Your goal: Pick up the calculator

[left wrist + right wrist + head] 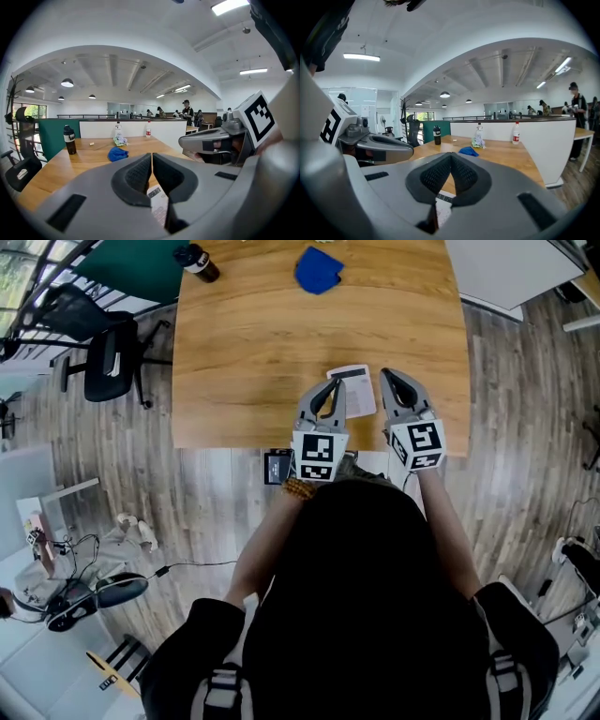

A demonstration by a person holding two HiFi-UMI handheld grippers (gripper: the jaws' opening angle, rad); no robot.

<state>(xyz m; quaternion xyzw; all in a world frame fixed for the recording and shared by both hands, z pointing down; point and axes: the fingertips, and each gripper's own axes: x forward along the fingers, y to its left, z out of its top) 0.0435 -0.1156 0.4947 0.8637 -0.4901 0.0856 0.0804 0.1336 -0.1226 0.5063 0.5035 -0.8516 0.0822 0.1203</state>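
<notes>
Shows a black office chair (108, 357) on the floor, far left of the calculator (354, 388) and off the wooden bench (244, 343). Finds a dark bottle (197, 262) upright near the bench's left edge, well beyond the calculator and to its left. Puts a crumpled blue cloth (319, 270) well beyond the calculator too, slightly to its left. Holds the left tongs (331, 390) over the calculator's left edge, pressed together with nothing pinched; cannot tell whether touching it. Places the calculator itself flat on the bench, near the front edge, lying slightly askew. Looks like a thin white slab, with a narrow dark display strip across the far end and rows of pale keys below it. Peeks out beneath both pairs of tongs in the two gripper views. Holds the right tongs (392, 385) just right of the calculator, likewise pressed together and empty, pointing away from the person.
</notes>
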